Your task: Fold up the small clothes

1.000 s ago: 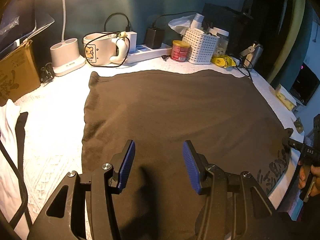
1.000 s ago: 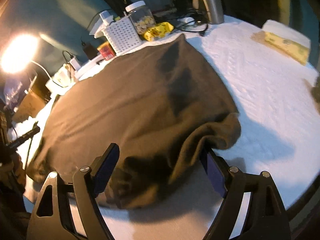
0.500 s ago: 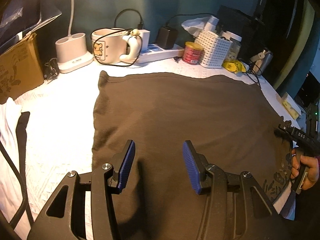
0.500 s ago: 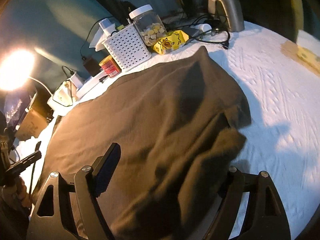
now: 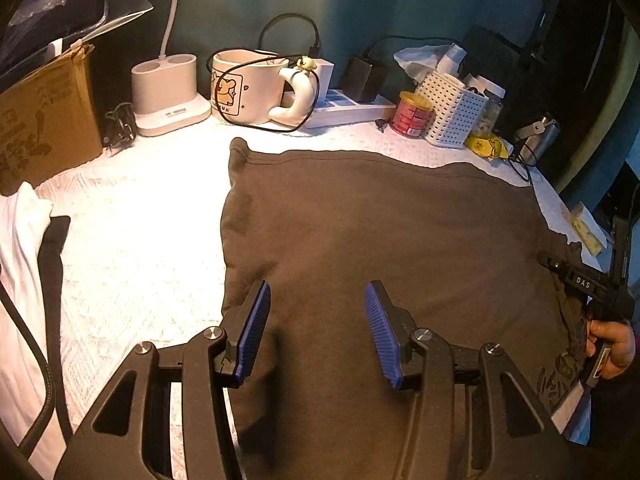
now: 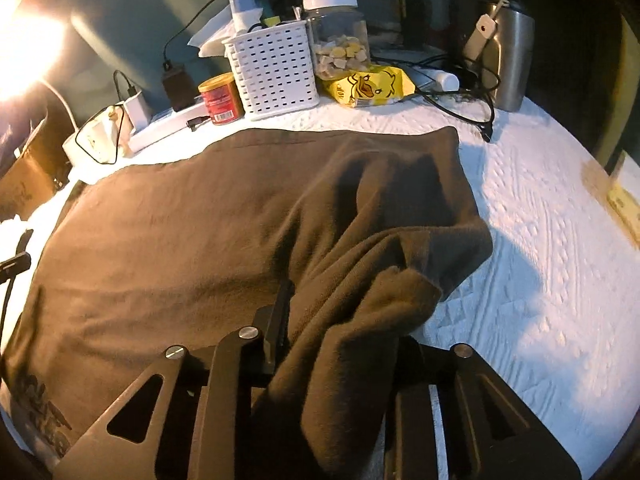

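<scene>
A dark brown garment (image 5: 380,232) lies spread flat on the white textured table cover (image 5: 132,232); it fills the right wrist view too (image 6: 180,232). My left gripper (image 5: 316,324) is open and empty, its blue pads just above the garment's near left part. My right gripper (image 6: 340,320) is shut on the garment's right edge, a bunched fold (image 6: 360,300) lifted and draped over its jaws, hiding the fingertips. The right gripper also shows at the right edge of the left wrist view (image 5: 580,284), held by a hand.
Along the back stand a cardboard box (image 5: 44,120), lamp base (image 5: 168,92), mug (image 5: 244,88), power strip (image 5: 348,108), red can (image 5: 412,114), white basket (image 6: 272,68), snack jar (image 6: 340,36), yellow packet (image 6: 368,84) and steel flask (image 6: 508,56). White and dark clothes (image 5: 28,280) lie at the left.
My right gripper closed on the garment's right edge and lifted it, bunching cloth over its jaws. My left gripper drew back a little and stayed open.
</scene>
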Demonstrator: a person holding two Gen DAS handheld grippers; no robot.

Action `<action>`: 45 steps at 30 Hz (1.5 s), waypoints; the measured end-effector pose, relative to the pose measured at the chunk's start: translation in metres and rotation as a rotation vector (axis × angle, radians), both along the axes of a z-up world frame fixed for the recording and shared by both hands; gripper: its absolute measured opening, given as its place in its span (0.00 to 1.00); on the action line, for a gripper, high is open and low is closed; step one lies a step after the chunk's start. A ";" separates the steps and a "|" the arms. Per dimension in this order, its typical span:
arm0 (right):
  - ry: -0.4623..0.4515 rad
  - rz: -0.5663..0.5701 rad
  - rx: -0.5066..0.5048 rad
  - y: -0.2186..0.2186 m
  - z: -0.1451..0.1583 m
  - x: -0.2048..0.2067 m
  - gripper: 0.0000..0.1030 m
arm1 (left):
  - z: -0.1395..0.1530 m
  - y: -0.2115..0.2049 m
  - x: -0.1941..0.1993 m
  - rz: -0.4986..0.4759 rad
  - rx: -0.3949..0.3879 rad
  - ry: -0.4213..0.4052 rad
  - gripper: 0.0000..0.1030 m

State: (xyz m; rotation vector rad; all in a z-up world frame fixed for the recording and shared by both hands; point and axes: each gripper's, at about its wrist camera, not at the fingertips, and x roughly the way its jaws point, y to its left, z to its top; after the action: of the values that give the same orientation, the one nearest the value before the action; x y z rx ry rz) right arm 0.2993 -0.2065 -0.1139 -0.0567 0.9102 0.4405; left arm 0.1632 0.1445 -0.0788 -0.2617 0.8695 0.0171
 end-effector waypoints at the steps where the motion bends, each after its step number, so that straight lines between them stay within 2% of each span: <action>1: 0.010 -0.004 0.025 -0.003 0.002 0.001 0.21 | 0.001 0.000 0.000 -0.004 0.002 -0.004 0.48; 4: 0.022 -0.009 0.069 -0.005 0.010 0.002 0.19 | 0.004 0.002 -0.002 -0.012 0.005 -0.017 0.48; 11: -0.022 0.023 0.085 0.012 0.041 -0.005 0.18 | 0.006 0.012 -0.010 -0.004 -0.015 -0.038 0.48; 21: -0.085 0.171 0.062 0.077 0.072 -0.033 0.17 | 0.006 0.035 -0.034 0.022 -0.042 -0.073 0.48; 32: -0.056 0.315 0.029 0.146 0.064 -0.058 0.17 | 0.002 0.057 -0.061 0.058 -0.067 -0.099 0.48; 39: -0.039 0.364 -0.009 0.172 0.051 -0.071 0.17 | -0.001 0.066 -0.075 0.075 -0.088 -0.115 0.48; 45: -0.028 0.395 -0.034 0.193 0.040 -0.082 0.17 | 0.000 0.069 -0.085 0.078 -0.076 -0.126 0.48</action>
State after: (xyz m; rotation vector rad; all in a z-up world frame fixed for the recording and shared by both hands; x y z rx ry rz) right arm 0.2178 -0.0134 -0.0741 -0.2760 0.8802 0.7885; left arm 0.0787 0.2138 -0.0790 -0.3642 0.7354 0.0398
